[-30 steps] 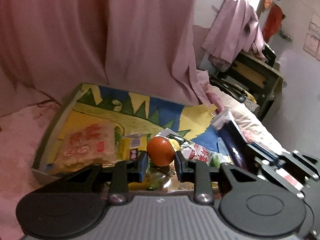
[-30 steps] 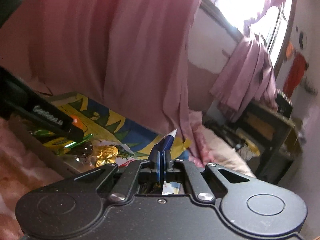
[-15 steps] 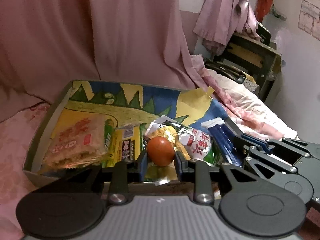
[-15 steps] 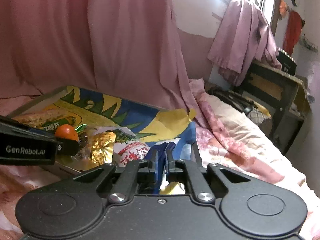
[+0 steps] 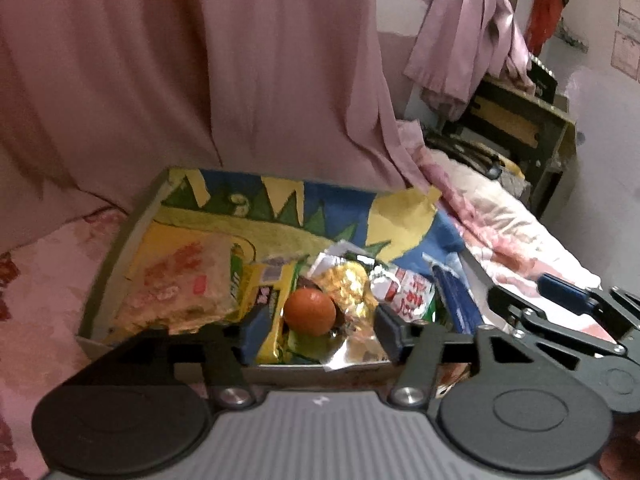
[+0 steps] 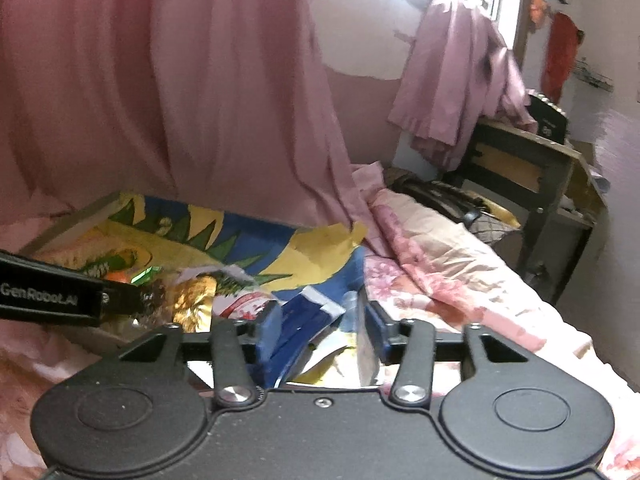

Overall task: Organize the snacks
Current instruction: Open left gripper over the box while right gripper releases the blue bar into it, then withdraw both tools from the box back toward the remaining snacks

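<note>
Right now my left gripper (image 5: 316,326) sits low in the left wrist view with its jaws spread wide and holding nothing; the small round orange fruit (image 5: 310,312) lies between the pads but clear of both, resting on a crinkled gold foil wrapper (image 5: 352,292). I judge it sits there because the heap of packets cradles it. My right gripper (image 6: 322,326) is also spread open and grips nothing; the dark blue flat packet (image 6: 298,324) lies loose between its fingers, leaning toward the left pad, at the lower centre of the right wrist view.

Further up the left wrist frame, the shallow cardboard tray with a painted blue, yellow and green lining (image 5: 120,248) holds everything: a pale clear-wrapped cracker pack (image 5: 180,284) at left, a yellow and green sachet (image 5: 268,300) beside the fruit, and a red and white printed pouch (image 5: 412,292) to the right.

Open room is in the tray's far half, centre frame, where bare lining shows. Its left wall and near rim are hard edges. Beyond, the pink hanging curtain (image 5: 200,60) closes the back, touching the tray's far side.
</note>
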Motion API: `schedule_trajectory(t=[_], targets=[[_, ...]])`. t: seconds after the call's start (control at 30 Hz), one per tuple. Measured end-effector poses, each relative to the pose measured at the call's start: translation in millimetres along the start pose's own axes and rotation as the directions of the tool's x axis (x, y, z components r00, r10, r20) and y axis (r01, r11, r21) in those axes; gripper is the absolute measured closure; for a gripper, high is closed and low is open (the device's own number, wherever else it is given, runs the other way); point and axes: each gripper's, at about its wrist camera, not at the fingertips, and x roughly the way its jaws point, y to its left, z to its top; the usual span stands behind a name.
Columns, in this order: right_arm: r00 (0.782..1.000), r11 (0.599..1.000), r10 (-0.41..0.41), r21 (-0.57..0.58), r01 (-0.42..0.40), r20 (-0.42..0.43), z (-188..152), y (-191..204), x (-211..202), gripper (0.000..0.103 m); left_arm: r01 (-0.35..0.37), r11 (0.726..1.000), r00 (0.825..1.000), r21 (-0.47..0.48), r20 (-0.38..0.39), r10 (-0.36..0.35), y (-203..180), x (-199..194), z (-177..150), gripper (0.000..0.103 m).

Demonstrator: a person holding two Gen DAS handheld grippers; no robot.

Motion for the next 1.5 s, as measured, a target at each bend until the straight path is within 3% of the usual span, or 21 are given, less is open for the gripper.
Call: schedule_trajectory(t=[0.1, 0.3, 0.57, 0.7, 1.07, 1.5], targets=[[1.000, 0.999, -0.010, 0.035, 0.009, 0.020, 4, -12, -16, 0.036, -0.016, 1.000, 0.999, -0.018, 0.048, 0.017, 0, -18, 3, 0.019], [0.994, 0.998, -0.014, 0.066, 0.008, 0.106, 11, -30, -60, 0.016, -0.045, 0.997, 0.988, -0.062, 0.143, 0.054, -5, -62, 6, 0.004], [0.982, 0.996, 0.009, 0.085, -0.025, 0.187, 8, -40, -123, 0.001, -0.082, 0.997, 0.974, -0.010, 0.209, 0.083, -27, -115, -8, 0.001], [0.982, 0.995, 0.010, 0.094, -0.028, 0.189, -1, -43, -153, 0.001, -0.094, 0.995, 0.970, 0.038, 0.230, 0.083, -43, -139, -24, 0.000], [0.996, 0.978, -0.009, 0.209, -0.009, 0.089, -35, -65, -208, 0.001, -0.101, 0.993, 0.978, 0.055, 0.191, 0.088, -53, -182, -66, 0.000], [0.993, 0.935, 0.031, 0.356, 0.011, -0.113, -67, -90, -220, 0.001, -0.036, 0.985, 0.997, 0.170, 0.079, 0.023, -77, -192, -101, 0.000]])
